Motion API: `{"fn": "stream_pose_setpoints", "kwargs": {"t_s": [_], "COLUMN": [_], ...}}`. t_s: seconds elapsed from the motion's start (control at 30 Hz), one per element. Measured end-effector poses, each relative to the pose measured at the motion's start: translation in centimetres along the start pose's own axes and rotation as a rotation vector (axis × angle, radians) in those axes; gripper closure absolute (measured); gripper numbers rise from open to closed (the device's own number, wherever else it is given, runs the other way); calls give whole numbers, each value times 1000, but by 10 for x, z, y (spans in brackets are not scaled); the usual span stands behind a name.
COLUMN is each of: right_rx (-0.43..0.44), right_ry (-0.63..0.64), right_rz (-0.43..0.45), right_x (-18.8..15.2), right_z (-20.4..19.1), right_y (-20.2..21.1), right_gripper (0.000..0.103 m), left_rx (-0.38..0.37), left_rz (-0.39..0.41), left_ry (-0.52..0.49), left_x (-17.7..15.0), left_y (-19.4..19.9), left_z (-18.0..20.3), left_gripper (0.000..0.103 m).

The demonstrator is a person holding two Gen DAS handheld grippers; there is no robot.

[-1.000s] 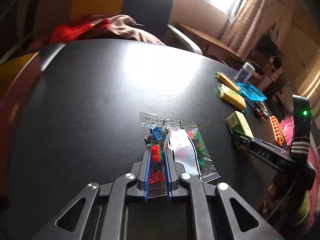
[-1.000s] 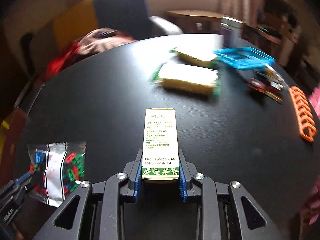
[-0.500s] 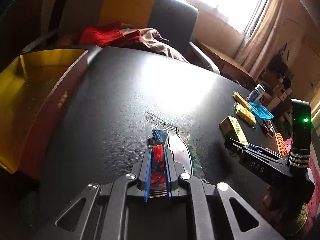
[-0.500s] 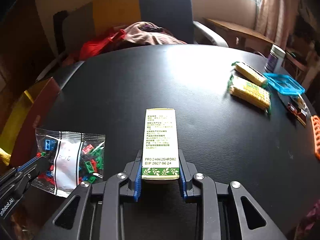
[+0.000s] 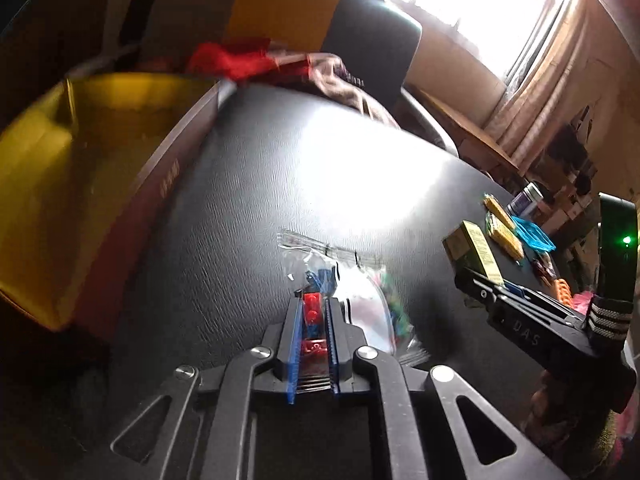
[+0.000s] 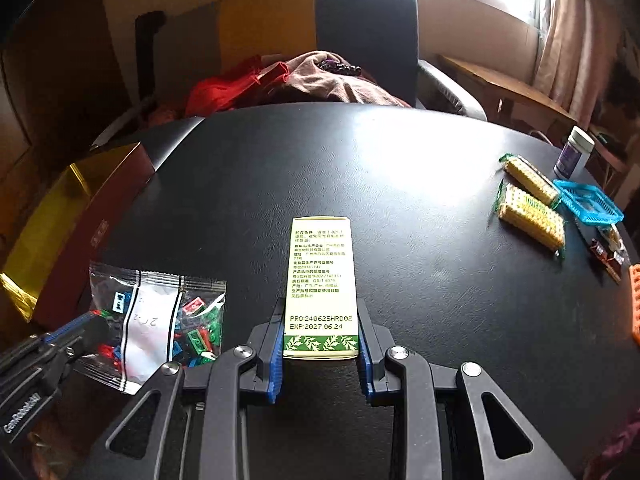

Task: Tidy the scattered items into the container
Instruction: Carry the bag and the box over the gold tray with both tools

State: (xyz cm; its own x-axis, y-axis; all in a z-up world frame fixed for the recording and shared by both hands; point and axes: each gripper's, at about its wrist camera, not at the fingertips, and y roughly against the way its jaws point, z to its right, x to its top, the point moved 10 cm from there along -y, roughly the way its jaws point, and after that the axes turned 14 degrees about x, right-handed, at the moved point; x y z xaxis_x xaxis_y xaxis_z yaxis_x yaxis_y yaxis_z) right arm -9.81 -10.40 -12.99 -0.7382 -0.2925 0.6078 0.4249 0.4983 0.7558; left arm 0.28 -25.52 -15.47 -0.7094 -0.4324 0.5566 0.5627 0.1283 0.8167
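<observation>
- The surface (image 6: 400,184) is a dark round top, and most of what is left to tidy lies at its far right edge, well apart from both of your hands.
- The container (image 5: 80,184), a gold-lined box with dark red walls, sits at the left edge of the surface. It lies ahead and to the left of your left gripper (image 5: 312,320), with only bare top between. That is the relation your coming move turns on: your left hand is the nearer one, and the box's long wall runs away from you, so I judge you will enter over that near wall.
- Behind the surface stands a chair (image 6: 352,32) with red and brown cloth heaped on its seat, clear of the path.
- The green and cream carton (image 6: 320,280) is clamped by its near end in the jaws of your right gripper (image 6: 320,344). Its long axis points straight ahead along the fingers.
- The clear bag of coloured bricks (image 6: 160,316) is pinched at one edge by your left jaws, which read as nearly together yet easing slightly apart. The rest of the bag hangs to the right of them.
- Far right: two yellow wafer packs (image 6: 532,216), a blue basket (image 6: 588,200), a small jar (image 6: 572,152) and an orange clip strip (image 6: 634,304).
</observation>
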Motion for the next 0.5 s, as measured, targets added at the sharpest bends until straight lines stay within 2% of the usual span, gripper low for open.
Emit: {"fn": "stream_pose_setpoints", "kwargs": {"t_s": [0.17, 0.27, 0.33, 0.4, 0.47, 0.5], "right_rx": [16, 29, 36, 40, 47, 47], "right_ry": [-1, -3, 1, 3, 9, 14], "right_rz": [-25, -32, -33, -39, -52, -58], "right_x": [-7, -8, -8, -10, -12, -14], "right_z": [0, -2, -4, -6, -8, -9], "right_y": [-11, -15, -18, -21, -25, -27], "right_gripper": [73, 73, 73, 73, 73, 73], "left_rx": [-22, -27, -18, -29, -42, -48], "left_rz": [-35, -44, -48, -51, -45, -38], "left_ry": [17, 13, -6, -23, -44, -44], "left_x": [-7, -7, -5, -6, -8, -8], "left_y": [-11, -15, -19, -21, -20, -19], "left_z": [1, 7, 15, 22, 30, 32], "left_gripper": [71, 68, 70, 77, 89, 91]}}
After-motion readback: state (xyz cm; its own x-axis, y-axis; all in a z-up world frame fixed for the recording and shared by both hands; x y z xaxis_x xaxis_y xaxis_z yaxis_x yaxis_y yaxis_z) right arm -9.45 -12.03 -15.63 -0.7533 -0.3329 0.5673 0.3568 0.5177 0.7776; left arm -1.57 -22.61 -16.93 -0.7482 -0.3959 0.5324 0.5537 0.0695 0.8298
